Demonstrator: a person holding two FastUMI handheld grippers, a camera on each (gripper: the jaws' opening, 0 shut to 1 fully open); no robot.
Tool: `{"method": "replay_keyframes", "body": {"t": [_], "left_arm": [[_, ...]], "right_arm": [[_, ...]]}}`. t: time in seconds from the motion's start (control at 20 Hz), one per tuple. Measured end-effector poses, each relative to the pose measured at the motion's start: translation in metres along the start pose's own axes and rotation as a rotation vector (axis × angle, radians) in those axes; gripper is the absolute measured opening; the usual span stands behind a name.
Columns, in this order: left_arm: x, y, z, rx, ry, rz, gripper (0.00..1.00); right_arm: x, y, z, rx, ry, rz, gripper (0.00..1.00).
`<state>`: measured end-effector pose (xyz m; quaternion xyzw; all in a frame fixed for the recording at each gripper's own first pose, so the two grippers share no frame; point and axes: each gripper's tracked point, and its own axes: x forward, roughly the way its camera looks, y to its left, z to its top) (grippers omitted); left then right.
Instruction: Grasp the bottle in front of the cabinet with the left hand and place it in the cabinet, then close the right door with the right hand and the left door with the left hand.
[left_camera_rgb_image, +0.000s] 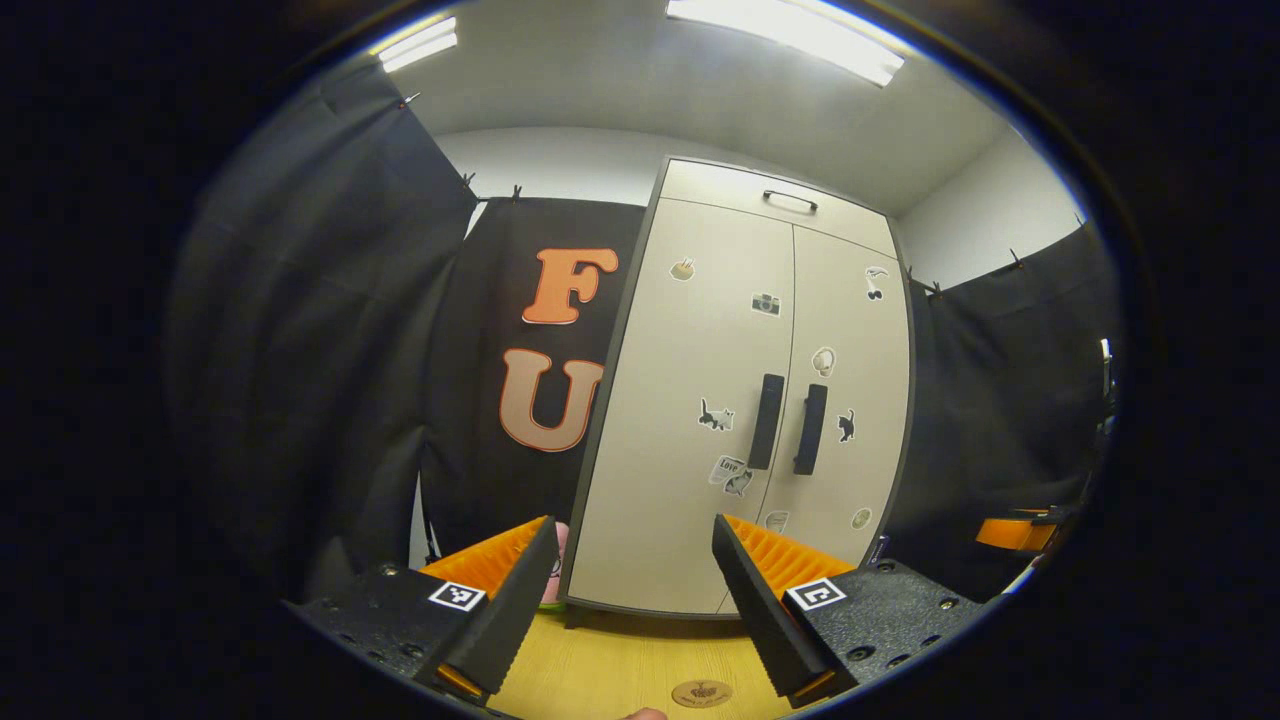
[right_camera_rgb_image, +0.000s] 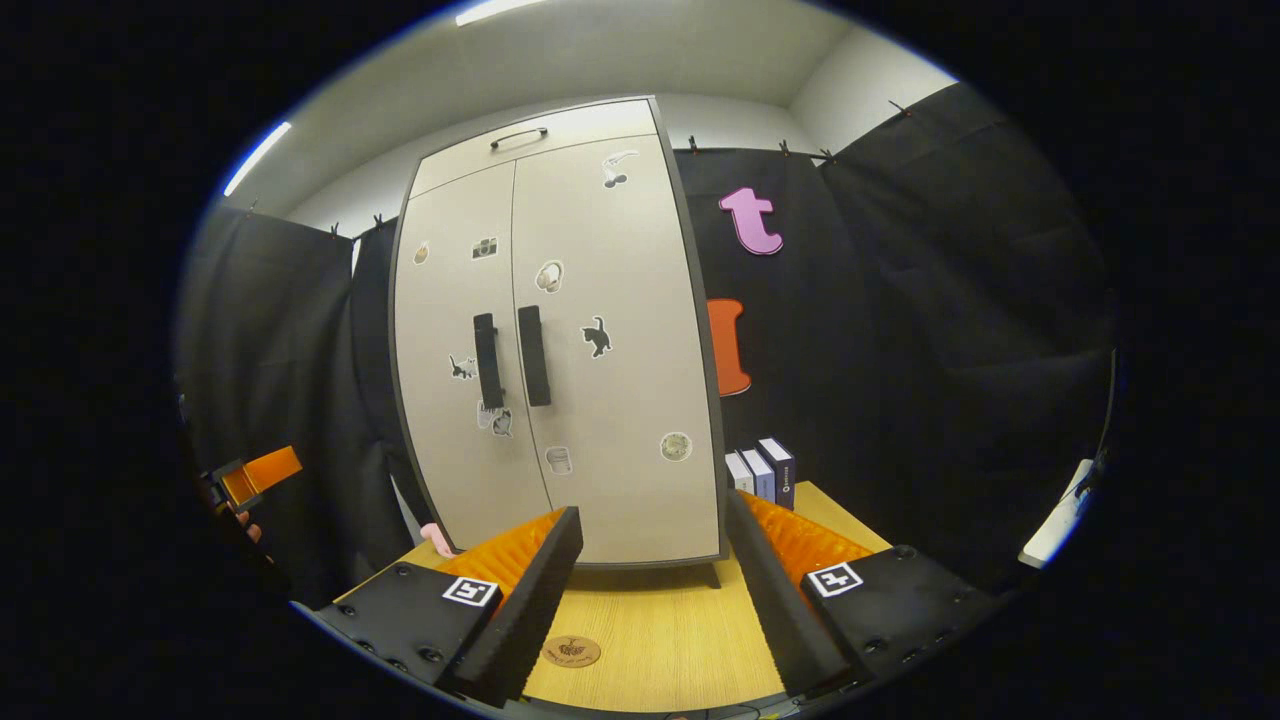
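Note:
A tall beige cabinet (left_camera_rgb_image: 690, 480) with stickers stands on the wooden table (left_camera_rgb_image: 620, 660), both doors shut and the two dark handles (left_camera_rgb_image: 767, 420) side by side at the middle seam. My left gripper (left_camera_rgb_image: 632, 525) is open in front of its lower part, nothing between its fingers. In the right gripper view the same cabinet (right_camera_rgb_image: 610, 420) faces me with its doors shut. My right gripper (right_camera_rgb_image: 652, 505) is open and empty before the cabinet's base. The other gripper (right_camera_rgb_image: 255, 475) hangs off at the far left.
A round wooden coaster (right_camera_rgb_image: 571, 651) lies on the table (right_camera_rgb_image: 660, 620) before the cabinet. Three small boxes (right_camera_rgb_image: 762, 468) stand upright to the cabinet's right. A pink object (right_camera_rgb_image: 437, 540) pokes out at its left foot. Black cloth walls close in on both sides.

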<state>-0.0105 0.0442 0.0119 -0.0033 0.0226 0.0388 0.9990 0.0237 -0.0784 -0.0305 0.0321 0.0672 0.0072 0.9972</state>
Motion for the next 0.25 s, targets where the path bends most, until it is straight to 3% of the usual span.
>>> {"method": "replay_keyframes", "body": {"t": [0.25], "left_arm": [[0.0012,0.0006,-0.0002,0.001,0.003,0.002,0.94]], "right_arm": [[0.0005,0.0008,0.0,-0.001,-0.001,0.002,0.96]]}}
